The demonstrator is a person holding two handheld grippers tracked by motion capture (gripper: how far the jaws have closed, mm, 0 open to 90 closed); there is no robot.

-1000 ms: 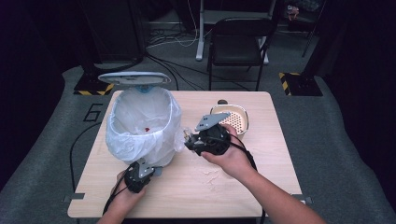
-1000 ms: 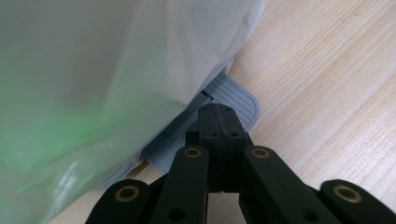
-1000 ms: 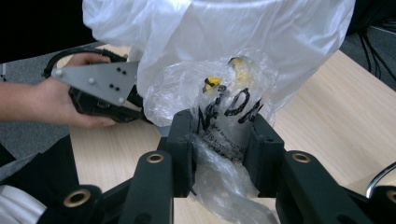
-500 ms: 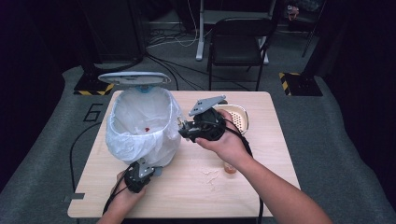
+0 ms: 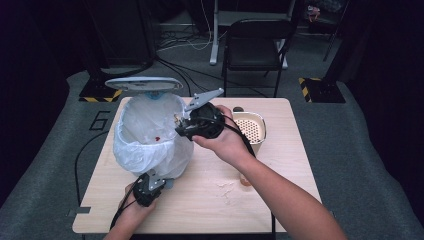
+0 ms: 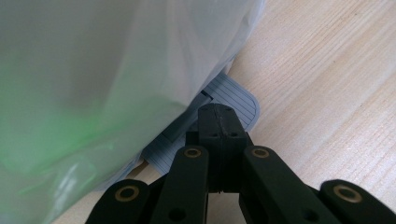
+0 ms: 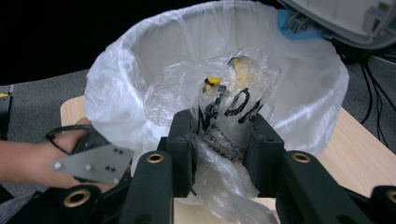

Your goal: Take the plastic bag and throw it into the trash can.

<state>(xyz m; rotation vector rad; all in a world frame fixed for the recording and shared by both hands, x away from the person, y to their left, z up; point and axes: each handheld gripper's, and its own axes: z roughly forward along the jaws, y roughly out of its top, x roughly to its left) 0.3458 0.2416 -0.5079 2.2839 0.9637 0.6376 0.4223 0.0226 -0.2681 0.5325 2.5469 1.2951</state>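
Plastic wrapper (image 7: 224,126), crumpled and clear with black print and a few yellow scraps inside, is clamped between the two jaws of the right gripper (image 7: 219,140), so that gripper is closed on it. In the right gripper view the wrapper's long axis runs up and away from the jaws, its free end leaning out over the mouth of the bin (image 7: 140,56). The bin lies straight ahead of the fingers and slightly below them, so the coming move looks like a short push forward until the wrapper hangs clear inside the rim, then a release. From the high view the right gripper (image 5: 182,127) sits at the near right edge of the bin (image 5: 150,150), its nose pointing left into the opening; this is the hand that does the dropping.

Nearest the person, the left gripper (image 5: 150,182) rests low on the table (image 5: 280,185) at the foot of the bin. Its jaws are fully closed, and in the left gripper view (image 6: 215,116) they press on the grey ribbed foot pedal (image 6: 243,105) that pokes out from under the white liner bag (image 6: 93,84). That fits the lid (image 5: 144,83) standing raised at the far side of the bin.

Farther right on the table sits a cream strainer bowl (image 5: 250,127), with some crumbs (image 5: 227,187) nearer the front edge. A dark folding chair (image 5: 257,40) stands beyond the table.
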